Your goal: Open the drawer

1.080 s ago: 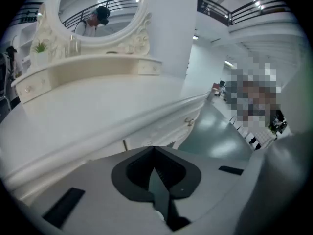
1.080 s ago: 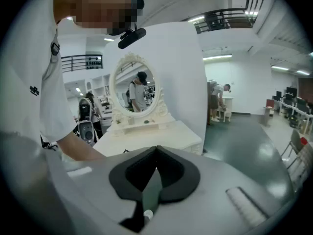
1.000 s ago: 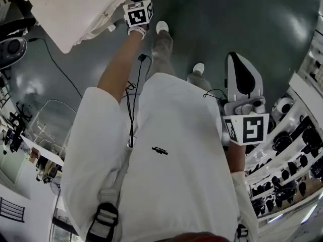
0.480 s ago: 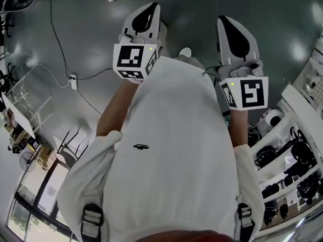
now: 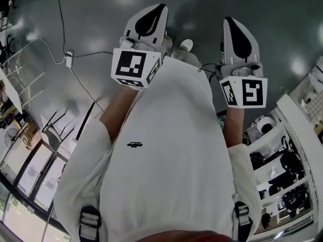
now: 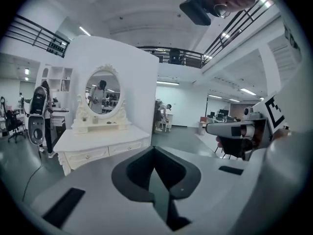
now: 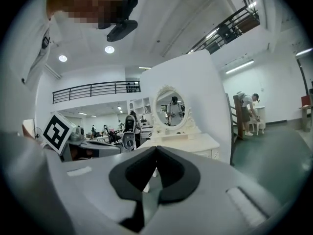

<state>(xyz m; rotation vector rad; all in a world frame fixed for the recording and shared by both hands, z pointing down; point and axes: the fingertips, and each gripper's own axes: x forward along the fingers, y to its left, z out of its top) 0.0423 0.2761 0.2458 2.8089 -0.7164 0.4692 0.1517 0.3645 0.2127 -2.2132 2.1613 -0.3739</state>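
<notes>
Nearest, left hand-held gripper [image 6: 153, 151] and right hand-held gripper [image 7: 155, 150], each with jaws together, empty. Beyond, left of centre in the left gripper view, a white dressing table [image 6: 98, 137]; its drawer [image 6: 88, 155] is shut.

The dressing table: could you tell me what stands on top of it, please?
An oval mirror in an ornate white frame stands on the dressing table; the frame covers the tabletop behind it.
</notes>
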